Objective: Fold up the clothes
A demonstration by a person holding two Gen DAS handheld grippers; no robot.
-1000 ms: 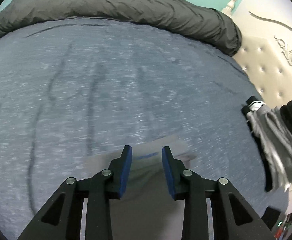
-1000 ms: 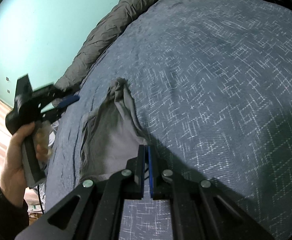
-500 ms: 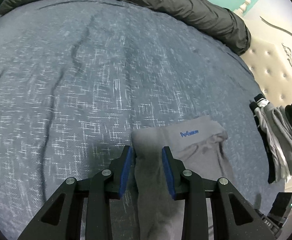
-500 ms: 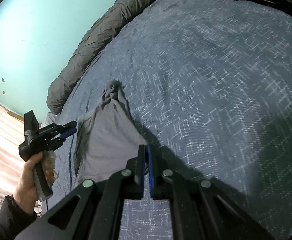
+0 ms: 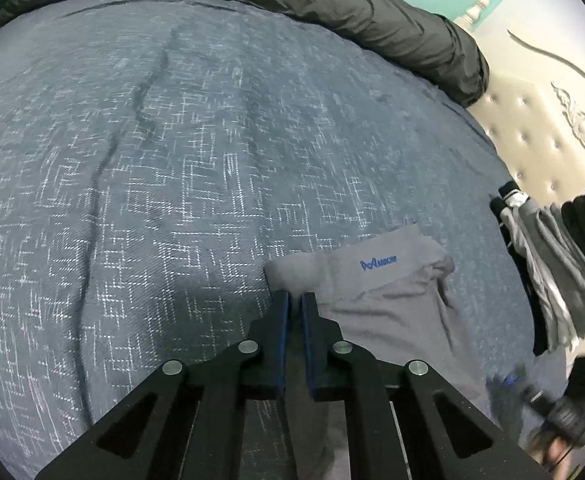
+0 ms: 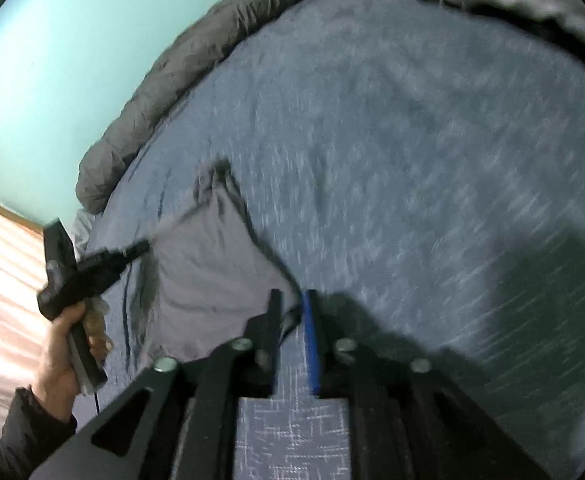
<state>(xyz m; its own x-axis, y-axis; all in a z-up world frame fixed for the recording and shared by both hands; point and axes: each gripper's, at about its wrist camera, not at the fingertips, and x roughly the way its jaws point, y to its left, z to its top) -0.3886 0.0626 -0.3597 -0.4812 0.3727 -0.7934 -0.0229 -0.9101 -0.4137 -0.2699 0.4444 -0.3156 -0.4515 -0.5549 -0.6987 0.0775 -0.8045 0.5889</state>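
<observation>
Closing our left gripper (image 5: 295,300) on the near corner of the grey garment (image 5: 388,304), we now pinch what half a second ago sat between wide jaws. Our right gripper (image 6: 292,308) has parted slightly, letting its edge go. The garment lies on the blue bedspread (image 5: 172,160); the clothes pile (image 5: 548,264) sits well apart, nothing blocking.

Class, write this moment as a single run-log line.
left gripper: shut on grey garment waistband corner | right gripper: open at opposite edge | garment on blue bedspread, unfolded
</observation>
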